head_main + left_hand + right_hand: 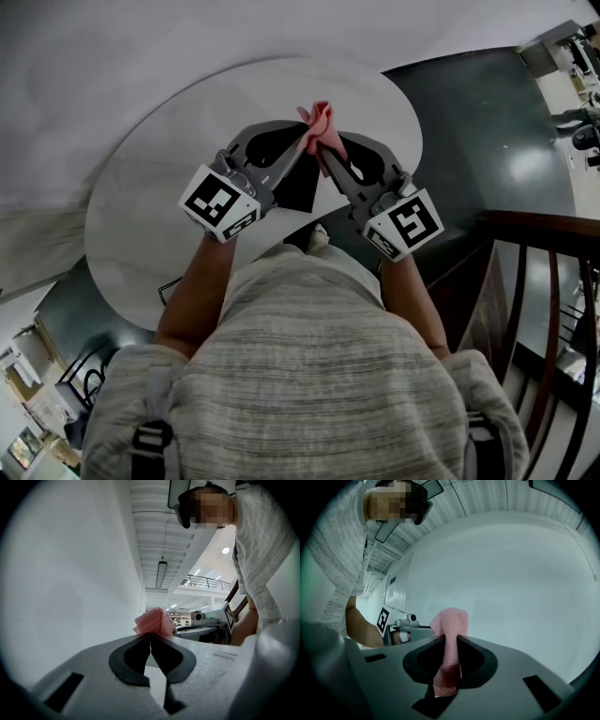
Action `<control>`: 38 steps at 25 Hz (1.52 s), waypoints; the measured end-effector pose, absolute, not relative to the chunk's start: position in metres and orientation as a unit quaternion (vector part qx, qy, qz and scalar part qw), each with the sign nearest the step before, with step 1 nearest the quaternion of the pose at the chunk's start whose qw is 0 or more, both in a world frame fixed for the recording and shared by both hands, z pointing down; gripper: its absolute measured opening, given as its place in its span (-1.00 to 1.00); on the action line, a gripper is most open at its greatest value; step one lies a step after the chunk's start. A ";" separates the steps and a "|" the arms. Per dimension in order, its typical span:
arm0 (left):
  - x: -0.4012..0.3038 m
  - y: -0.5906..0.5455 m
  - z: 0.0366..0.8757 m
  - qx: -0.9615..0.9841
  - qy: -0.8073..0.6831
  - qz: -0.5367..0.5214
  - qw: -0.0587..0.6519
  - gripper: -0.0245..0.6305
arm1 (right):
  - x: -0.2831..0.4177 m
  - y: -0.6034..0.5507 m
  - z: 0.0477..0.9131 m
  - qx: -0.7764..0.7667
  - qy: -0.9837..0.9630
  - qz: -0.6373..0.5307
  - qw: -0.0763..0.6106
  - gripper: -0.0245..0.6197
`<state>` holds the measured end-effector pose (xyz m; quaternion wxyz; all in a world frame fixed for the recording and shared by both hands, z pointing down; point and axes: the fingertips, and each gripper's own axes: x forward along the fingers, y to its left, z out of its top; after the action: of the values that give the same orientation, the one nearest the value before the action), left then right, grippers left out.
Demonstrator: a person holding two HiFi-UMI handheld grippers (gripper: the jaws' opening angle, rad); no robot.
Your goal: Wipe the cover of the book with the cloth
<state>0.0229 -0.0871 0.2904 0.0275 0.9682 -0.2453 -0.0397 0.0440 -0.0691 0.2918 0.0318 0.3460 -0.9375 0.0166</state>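
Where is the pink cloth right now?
In the head view the pink cloth is in the middle, pinched where the left gripper and the right gripper meet, both with jaws shut on it, over the round white table.

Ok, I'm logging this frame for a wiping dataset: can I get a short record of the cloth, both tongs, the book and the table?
cloth: pink, bunched, held in the air by both tongs
left tongs: shut on the cloth's edge
right tongs: shut on the cloth, a strip trailing back between the jaws
book: dark, flat on the table, mostly hidden under the tongs
table: round, white
wiping: cloth not on the cover
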 end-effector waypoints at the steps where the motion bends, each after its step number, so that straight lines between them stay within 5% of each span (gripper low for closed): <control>1: 0.023 -0.087 0.290 0.968 -0.245 -0.040 0.028 -0.87 | 0.044 -0.069 0.292 0.346 -0.937 0.017 0.031 -0.76; 26: 0.014 -0.087 0.299 0.966 -0.254 -0.037 0.029 -0.87 | 0.040 -0.071 0.298 0.345 -0.938 0.016 0.031 -0.76; 38: -0.041 -0.098 0.325 0.945 -0.323 -0.028 0.045 -0.87 | 0.028 -0.110 0.379 0.333 -0.932 0.024 0.141 -0.76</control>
<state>-0.0408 -0.0981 0.3246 0.0455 0.9449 -0.3228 -0.0284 0.0275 -0.1104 0.3794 0.1409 0.3328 -0.9321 0.0243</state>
